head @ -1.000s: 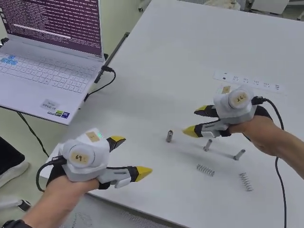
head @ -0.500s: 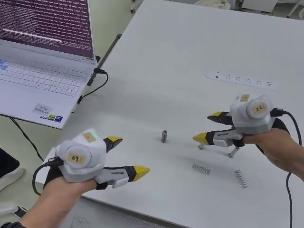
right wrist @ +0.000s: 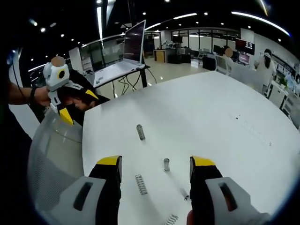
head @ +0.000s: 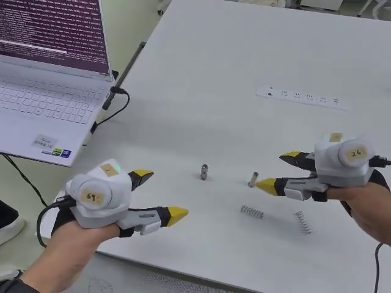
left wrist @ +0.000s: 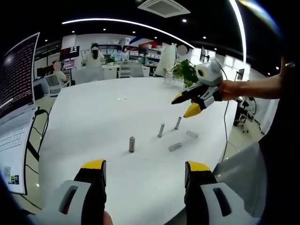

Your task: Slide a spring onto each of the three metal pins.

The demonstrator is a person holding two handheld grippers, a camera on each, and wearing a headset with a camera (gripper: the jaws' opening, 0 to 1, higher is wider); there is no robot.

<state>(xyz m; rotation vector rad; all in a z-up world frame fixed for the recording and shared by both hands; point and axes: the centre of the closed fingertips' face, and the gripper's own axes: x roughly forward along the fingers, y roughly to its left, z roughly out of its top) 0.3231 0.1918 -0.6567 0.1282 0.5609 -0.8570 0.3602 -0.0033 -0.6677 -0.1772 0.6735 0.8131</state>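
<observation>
On the left gripper [head: 160, 194] a round sticker [head: 93, 197] reads "69", the one on the right gripper [head: 277, 171] looks like "26", and the laptop [head: 43, 104] screen's text is too small to read.

White workbench [head: 232, 61], open office, ceiling lights [right wrist: 99, 21]

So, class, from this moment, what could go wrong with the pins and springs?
The right gripper hovers open close beside a bare pin; a careless move might knock it. A loose spring lies flat near the front edge of the table and could slip or roll off when pinched.
</observation>
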